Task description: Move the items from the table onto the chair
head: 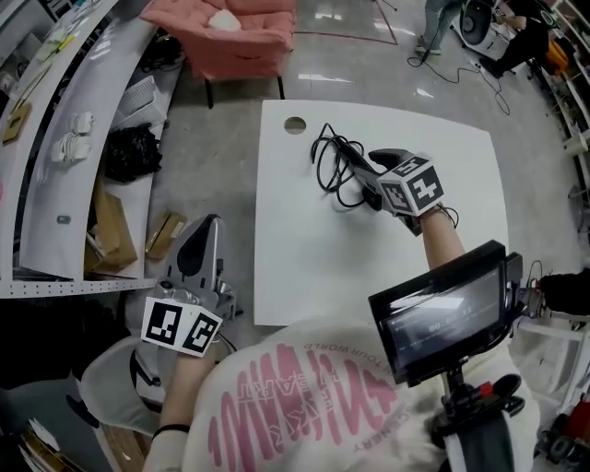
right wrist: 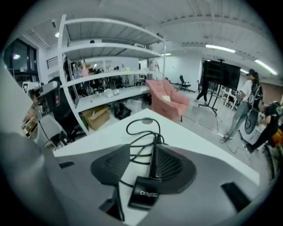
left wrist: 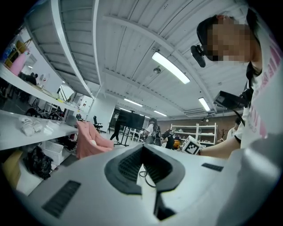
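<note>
A black power adapter (right wrist: 143, 194) with its tangled black cable (head: 327, 161) lies on the white table (head: 323, 267). My right gripper (head: 355, 161) points down over the cable's near end. In the right gripper view its jaws (right wrist: 141, 163) stand open around the adapter and its cord, with table showing on the left side. My left gripper (head: 212, 221) hangs off the table's left edge, pointing level toward the pink chair (head: 226, 37); its fingers meet at the tips with nothing held (left wrist: 142, 148). A white item (head: 223, 20) rests on the chair seat.
White shelving (head: 55, 138) runs along the left, with a black bag (head: 132, 152) and cardboard boxes (head: 111, 230) on the floor beside it. The table has a round cable hole (head: 295, 124) at its far left corner. People stand in the background (right wrist: 247, 101).
</note>
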A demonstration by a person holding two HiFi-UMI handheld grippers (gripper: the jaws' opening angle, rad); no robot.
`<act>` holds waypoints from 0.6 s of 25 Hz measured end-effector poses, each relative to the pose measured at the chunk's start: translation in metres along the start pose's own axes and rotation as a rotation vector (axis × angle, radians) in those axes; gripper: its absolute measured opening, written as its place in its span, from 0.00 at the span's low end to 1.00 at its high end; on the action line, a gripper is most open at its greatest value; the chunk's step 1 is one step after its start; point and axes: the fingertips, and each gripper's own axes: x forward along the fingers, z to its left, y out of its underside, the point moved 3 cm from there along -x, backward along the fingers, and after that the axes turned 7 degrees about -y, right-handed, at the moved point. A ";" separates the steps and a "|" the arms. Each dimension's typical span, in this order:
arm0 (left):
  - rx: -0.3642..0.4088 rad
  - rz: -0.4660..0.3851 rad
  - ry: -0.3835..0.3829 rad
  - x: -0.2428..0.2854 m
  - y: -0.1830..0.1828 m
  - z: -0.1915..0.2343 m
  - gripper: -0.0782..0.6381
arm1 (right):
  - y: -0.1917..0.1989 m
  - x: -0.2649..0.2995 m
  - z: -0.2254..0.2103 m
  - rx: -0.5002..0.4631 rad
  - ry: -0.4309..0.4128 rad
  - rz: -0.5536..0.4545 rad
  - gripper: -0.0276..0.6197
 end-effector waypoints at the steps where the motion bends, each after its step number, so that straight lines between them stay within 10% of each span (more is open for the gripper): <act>1: -0.001 0.001 -0.005 0.000 0.003 0.002 0.12 | 0.006 0.009 -0.004 -0.014 0.000 0.054 0.32; 15: -0.017 0.022 -0.105 -0.019 0.011 0.027 0.12 | 0.049 0.065 -0.048 0.009 0.005 0.569 0.34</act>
